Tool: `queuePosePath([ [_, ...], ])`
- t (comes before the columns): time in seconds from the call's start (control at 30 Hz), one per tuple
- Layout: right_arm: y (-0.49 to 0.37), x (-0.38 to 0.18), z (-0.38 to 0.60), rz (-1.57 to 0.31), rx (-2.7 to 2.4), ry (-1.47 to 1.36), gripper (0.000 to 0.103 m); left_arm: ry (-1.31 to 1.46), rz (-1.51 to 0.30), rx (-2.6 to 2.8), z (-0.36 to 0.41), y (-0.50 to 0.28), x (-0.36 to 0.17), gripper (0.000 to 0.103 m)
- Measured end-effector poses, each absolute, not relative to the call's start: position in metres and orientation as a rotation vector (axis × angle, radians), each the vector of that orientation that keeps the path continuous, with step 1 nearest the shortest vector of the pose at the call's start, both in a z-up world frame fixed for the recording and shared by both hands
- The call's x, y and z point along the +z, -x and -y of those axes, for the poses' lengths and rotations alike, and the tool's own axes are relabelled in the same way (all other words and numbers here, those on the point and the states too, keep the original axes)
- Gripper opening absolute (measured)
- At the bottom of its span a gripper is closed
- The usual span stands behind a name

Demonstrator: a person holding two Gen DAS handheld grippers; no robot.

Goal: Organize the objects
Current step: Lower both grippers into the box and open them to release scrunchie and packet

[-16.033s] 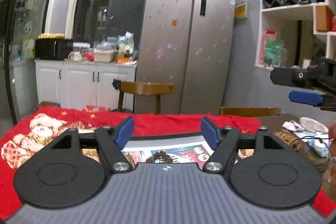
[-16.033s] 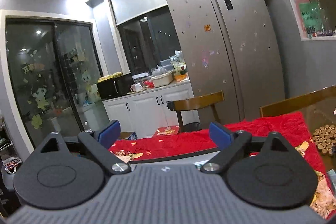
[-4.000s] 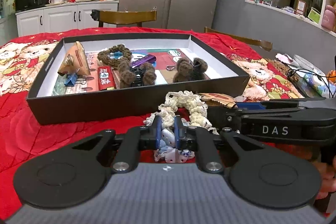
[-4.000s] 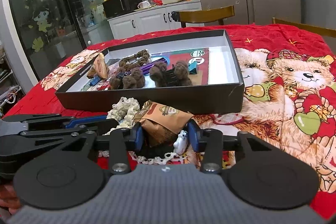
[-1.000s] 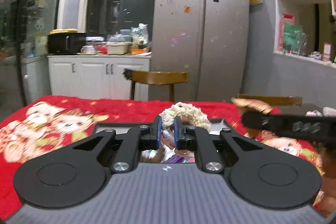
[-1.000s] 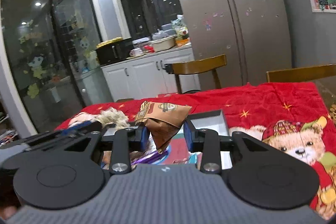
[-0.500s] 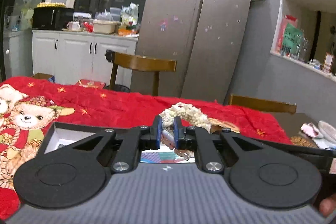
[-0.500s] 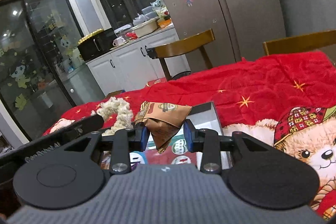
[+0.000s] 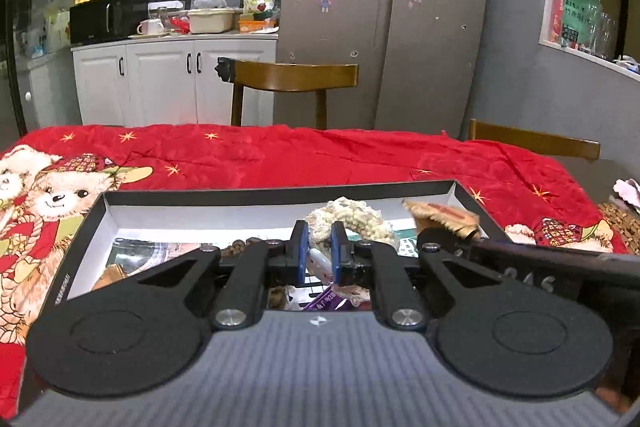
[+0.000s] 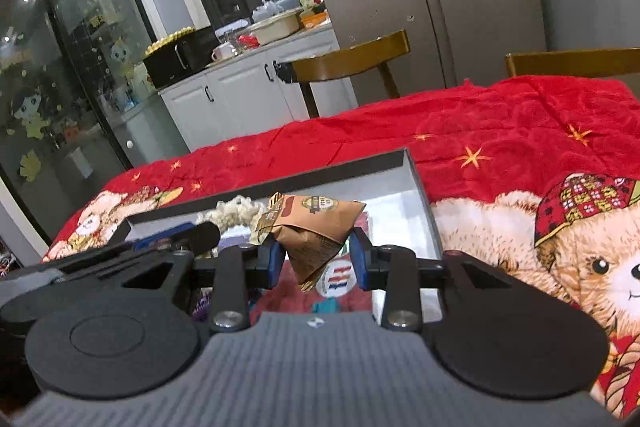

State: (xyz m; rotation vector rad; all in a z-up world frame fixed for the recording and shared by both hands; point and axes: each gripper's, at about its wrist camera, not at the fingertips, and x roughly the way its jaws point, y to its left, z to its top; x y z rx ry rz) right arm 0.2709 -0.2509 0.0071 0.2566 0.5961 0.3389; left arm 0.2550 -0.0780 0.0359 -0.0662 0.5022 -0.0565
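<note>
While both grippers hung above the black box (image 9: 80,239), the left gripper (image 9: 319,255) pinched a cream crocheted scrunchie (image 9: 352,219); the right gripper (image 10: 318,257) clasped a brown packet (image 10: 316,227), box directly beneath.

A knobbly cream crocheted scrunchie (image 9: 352,217) and a crinkled brown paper packet (image 10: 316,231) above a matt black cardboard box (image 9: 76,247) with a white lining, on a glossy red quilted cloth (image 9: 280,155); behind, a smooth wooden chair (image 9: 294,77) and a brushed-metal fridge (image 9: 384,7)
</note>
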Motion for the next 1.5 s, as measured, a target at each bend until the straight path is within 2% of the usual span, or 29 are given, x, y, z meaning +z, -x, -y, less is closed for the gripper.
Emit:
queuePosePath([
  [0.3, -0.270, 0.004, 0.248, -0.614, 0.340, -0.248, 0.039, 0.078, -0.609, 0.001, 0.074, -0.266, 0.029, 0.014],
  [0.53, -0.271, 0.000, 0.247, -0.633, 0.355, -0.233, 0.040, 0.083, -0.602, 0.015, 0.071, -0.266, 0.026, 0.015],
  [0.6, -0.270, 0.001, 0.246, -0.627, 0.356, -0.234, 0.044, 0.063, -0.593, 0.010, 0.073, -0.264, 0.027, 0.015],
  [0.67, -0.267, 0.002, 0.247, -0.614, 0.357, -0.244, 0.056, 0.047, -0.575, 0.009, 0.074, -0.261, 0.029, 0.015],
  [0.73, -0.266, 0.004, 0.248, -0.614, 0.368, -0.252, 0.063, 0.053, -0.566, 0.004, 0.071, -0.258, 0.035, 0.016],
  [0.77, -0.264, 0.007, 0.248, -0.608, 0.374, -0.258, 0.064, 0.064, -0.570, 0.001, 0.068, -0.257, 0.039, 0.019],
  [0.83, -0.262, 0.013, 0.251, -0.592, 0.375, -0.268, 0.071, 0.101, -0.576, -0.004, 0.060, -0.253, 0.048, 0.032],
  [0.9, -0.255, 0.022, 0.256, -0.572, 0.373, -0.300, 0.078, 0.136, -0.564, -0.008, 0.051, -0.247, 0.059, 0.051],
  [0.93, -0.250, 0.028, 0.260, -0.563, 0.380, -0.322, 0.080, 0.151, -0.554, -0.015, 0.047, -0.242, 0.064, 0.054],
  [1.07, -0.222, 0.053, 0.273, -0.523, 0.404, -0.350, 0.084, 0.142, -0.514, -0.051, 0.039, -0.212, 0.092, 0.058],
  [1.23, -0.162, 0.085, 0.289, -0.417, 0.332, -0.358, 0.093, 0.105, -0.390, -0.094, 0.035, -0.145, 0.123, 0.072],
  [1.5, -0.083, 0.092, 0.286, -0.355, 0.339, -0.266, 0.097, 0.001, -0.242, -0.103, 0.057, -0.052, 0.134, 0.074],
])
